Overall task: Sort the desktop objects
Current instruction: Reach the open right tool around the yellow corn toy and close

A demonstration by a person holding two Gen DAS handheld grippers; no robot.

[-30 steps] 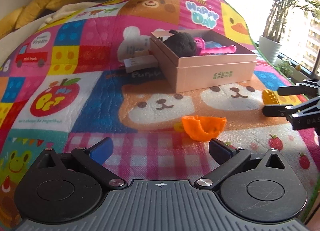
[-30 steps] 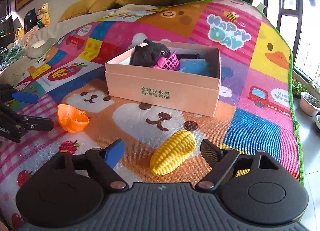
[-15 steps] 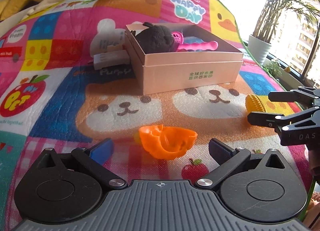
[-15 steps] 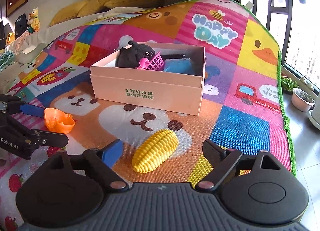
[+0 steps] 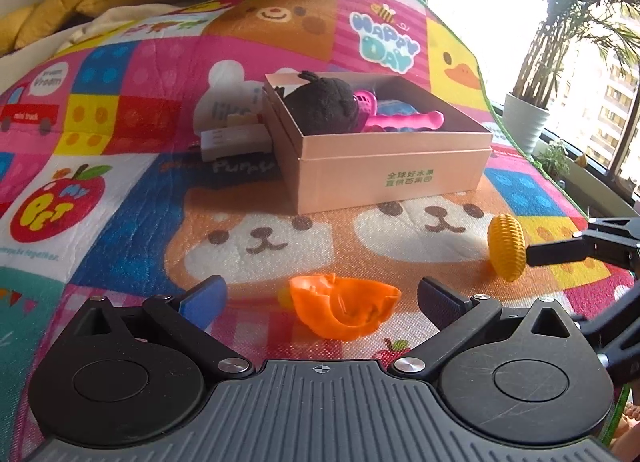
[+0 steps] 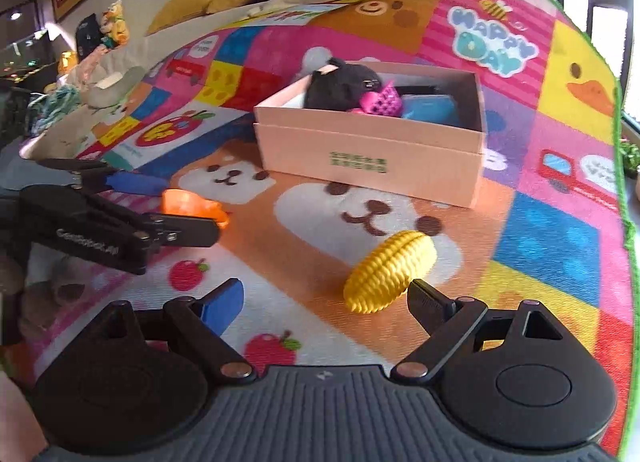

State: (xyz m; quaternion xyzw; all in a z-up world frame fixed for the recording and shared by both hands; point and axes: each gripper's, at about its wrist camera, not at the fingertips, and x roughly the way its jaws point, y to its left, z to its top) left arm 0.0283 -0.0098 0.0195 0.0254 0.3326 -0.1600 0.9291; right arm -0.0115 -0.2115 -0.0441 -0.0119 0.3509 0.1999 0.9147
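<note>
On the near part of the play mat, two loose toys wait: an orange shell-shaped toy and a yellow toy corn. The left gripper stands with jaws wide, the orange toy between them and unpressed. The right gripper also has its jaws wide, having just been opening; the corn lies against its right fingertip, off centre, not gripped. The pink box sits farther off, already holding a black plush, a pink basket and a blue item.

Risks: closing now, the right jaws would likely catch the corn at one end and roll it away. The orange toy's thin curved wall may slip or tip under the pads. Both grippers work close together and could collide.

Hidden: the box's far interior, the blue item's nature, and the white object behind the box.
</note>
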